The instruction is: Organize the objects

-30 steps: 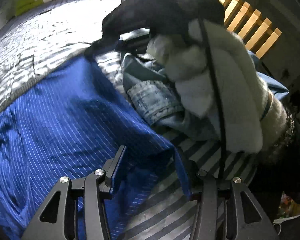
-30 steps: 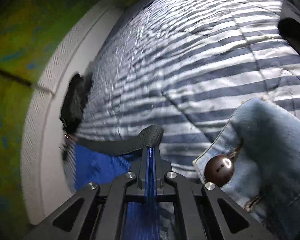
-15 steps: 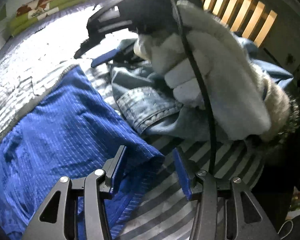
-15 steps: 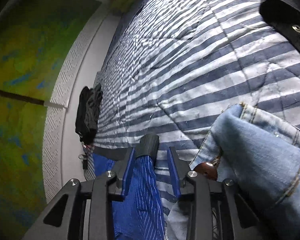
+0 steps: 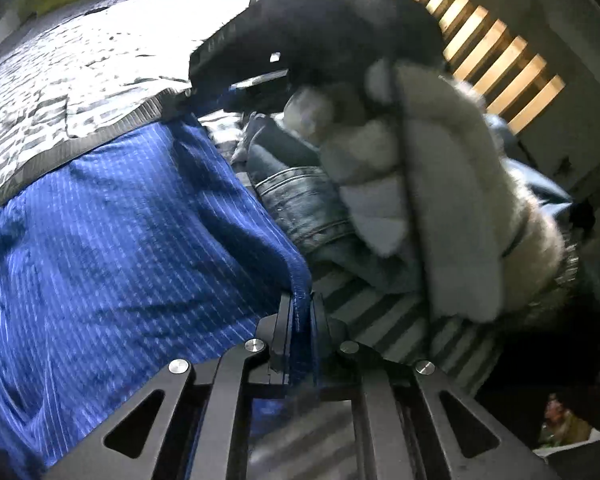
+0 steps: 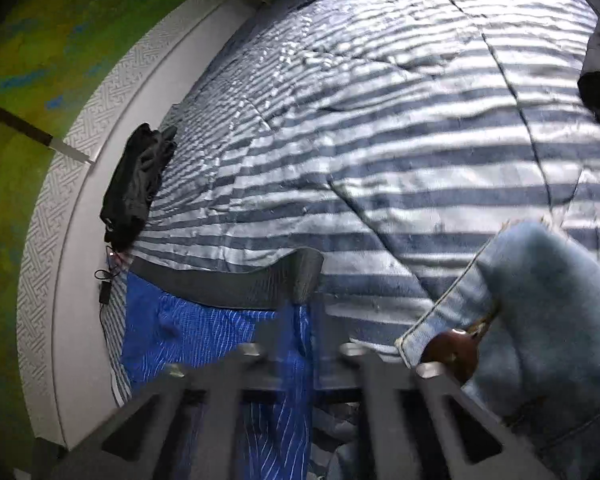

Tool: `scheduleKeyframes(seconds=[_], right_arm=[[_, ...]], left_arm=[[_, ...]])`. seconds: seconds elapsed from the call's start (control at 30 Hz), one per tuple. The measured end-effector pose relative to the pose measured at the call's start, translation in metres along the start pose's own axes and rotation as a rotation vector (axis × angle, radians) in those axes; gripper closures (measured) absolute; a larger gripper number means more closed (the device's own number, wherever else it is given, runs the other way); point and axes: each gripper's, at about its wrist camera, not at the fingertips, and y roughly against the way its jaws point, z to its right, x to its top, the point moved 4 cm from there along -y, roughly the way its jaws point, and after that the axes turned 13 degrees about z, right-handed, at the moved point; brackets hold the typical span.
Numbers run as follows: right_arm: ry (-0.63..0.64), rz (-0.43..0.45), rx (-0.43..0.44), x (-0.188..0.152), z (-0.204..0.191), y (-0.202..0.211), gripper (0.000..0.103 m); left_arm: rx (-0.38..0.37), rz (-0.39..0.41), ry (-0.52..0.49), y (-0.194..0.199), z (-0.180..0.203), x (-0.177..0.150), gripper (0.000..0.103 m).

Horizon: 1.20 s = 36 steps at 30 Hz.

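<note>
1. Fabric filled both my grips: my left gripper (image 5: 300, 316) had its jaws pinched on a corner of the blue striped garment (image 5: 120, 240), which spread away to the left of them.
2. My right gripper (image 6: 300, 320), blurred, had its jaws pressed together on the same garment's edge just below the grey waistband (image 6: 236, 284).
3. Only my left view showed the fluffy white sleeve (image 5: 440, 200) above the jeans (image 5: 300, 204), right of my jaws.
4. Only my right view showed the black cloth (image 6: 136, 184) far left on the striped quilt (image 6: 380, 120), and a brown button (image 6: 452, 350) on pale denim (image 6: 548, 320) just right of my jaws.
</note>
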Motion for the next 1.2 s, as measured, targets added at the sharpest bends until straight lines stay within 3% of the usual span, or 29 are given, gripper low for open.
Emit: scheduleKeyframes(seconds=[0.2,0.33,0.47,0.83,1.2], right_arm=[[-0.065,0.095,0.012,0.004,-0.014,0.024,0.099],[-0.028,0.175,-0.010,0.003,-0.054,0.038,0.099],[0.022,0.171,-0.047,-0.002,-0.102,0.028,0.099],[0.291,0.081,-0.173,-0.035,-0.249,-0.060,0.099],[0.472,-0.015,-0.294,-0.073,-0.319,-0.152,0.099]], left_arm=[[-0.046,0.122,0.072,0.067,-0.015,0.003,0.097],[-0.049,0.201,0.154,0.108,-0.050,-0.004,0.098],[-0.008,0.263,0.220,0.148,-0.094,-0.024,0.099],[0.077,0.373,0.414,0.247,-0.211,-0.104,0.100],[0.121,0.418,0.569,0.274,-0.296,-0.157,0.100]])
